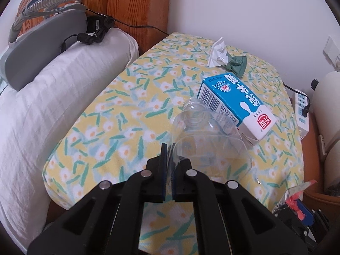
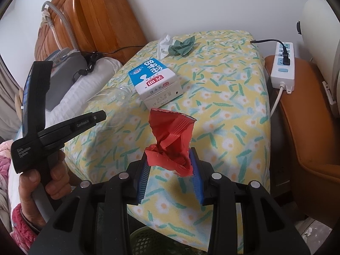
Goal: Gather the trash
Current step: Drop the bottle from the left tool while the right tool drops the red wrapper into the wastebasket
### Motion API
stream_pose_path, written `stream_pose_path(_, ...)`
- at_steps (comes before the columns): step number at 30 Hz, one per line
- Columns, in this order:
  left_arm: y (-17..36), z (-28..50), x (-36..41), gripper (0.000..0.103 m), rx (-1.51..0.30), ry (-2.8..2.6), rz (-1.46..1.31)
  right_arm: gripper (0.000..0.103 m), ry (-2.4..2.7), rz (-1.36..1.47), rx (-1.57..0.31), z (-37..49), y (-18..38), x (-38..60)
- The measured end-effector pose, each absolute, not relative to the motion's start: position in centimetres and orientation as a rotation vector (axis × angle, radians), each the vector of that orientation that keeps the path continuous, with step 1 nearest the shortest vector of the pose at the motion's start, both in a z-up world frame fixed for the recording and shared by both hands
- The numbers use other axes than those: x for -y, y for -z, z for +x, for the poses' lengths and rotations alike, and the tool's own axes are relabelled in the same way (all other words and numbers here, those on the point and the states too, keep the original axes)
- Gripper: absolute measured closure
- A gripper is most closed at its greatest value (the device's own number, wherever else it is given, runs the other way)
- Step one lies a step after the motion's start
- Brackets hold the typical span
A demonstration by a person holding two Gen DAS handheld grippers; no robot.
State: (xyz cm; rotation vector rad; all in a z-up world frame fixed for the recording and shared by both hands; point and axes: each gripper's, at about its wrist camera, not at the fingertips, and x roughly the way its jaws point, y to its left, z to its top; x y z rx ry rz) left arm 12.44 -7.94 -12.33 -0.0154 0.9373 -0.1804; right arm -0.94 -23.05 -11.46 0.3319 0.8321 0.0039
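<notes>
My left gripper (image 1: 169, 165) is shut on the base edge of a clear plastic bottle (image 1: 204, 136), which points away over the flowered table cover (image 1: 119, 110). The bottle also shows in the right wrist view (image 2: 110, 104). My right gripper (image 2: 170, 170) is shut on a crumpled red snack wrapper (image 2: 172, 136), held above the table's near edge. A blue and white milk carton (image 1: 231, 102) lies on its side mid-table, also in the right wrist view (image 2: 155, 80). A white tissue (image 1: 217, 53) and a crumpled green paper (image 1: 237, 63) lie at the far end.
A white pillow (image 1: 53, 97) with a grey device and hose (image 1: 42, 48) lies left, against a wooden headboard (image 1: 136, 6). A white power strip (image 2: 283, 65) rests on a brown seat (image 2: 308, 123) at right. A green basket rim (image 2: 146, 242) shows below the table edge.
</notes>
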Motion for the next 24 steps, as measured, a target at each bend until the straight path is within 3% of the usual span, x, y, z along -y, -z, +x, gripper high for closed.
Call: stream_pose_path(24, 9.6, 5.5, 4.5, 0.1, -0.916, 0.278, 0.009, 0.067, -0.008, 0.274, -0.82, -4.8, 9.7, 21.4)
